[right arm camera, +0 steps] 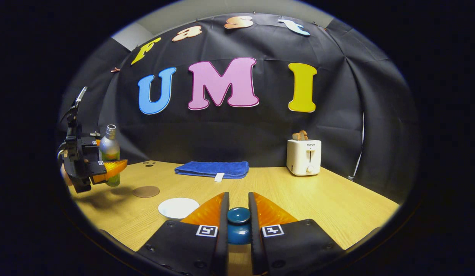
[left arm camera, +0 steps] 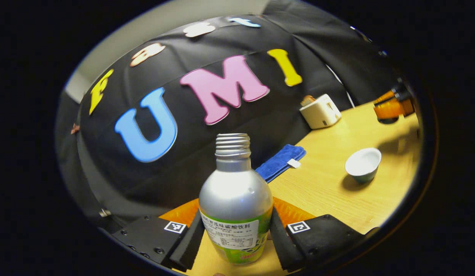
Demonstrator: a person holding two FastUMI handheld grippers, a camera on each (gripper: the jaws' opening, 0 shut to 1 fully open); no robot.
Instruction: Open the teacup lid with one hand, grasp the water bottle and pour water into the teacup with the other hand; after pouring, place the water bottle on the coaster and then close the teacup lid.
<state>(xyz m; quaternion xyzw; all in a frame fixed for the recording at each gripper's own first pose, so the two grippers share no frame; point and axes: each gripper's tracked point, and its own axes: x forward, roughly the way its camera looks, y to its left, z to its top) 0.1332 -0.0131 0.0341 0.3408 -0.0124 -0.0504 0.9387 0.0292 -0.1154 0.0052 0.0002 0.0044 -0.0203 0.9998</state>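
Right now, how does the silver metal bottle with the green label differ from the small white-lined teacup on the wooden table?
The silver metal bottle with the green label is tall and narrow-necked; the small white-lined teacup is low and wide-mouthed. The bottle is clamped between the left gripper fingers, tilted in that view, and appears lifted off the wooden table; the teacup stands free on the table, nothing touching it. Both are uncovered: the bottle has no cap on, and the teacup's lid is off.
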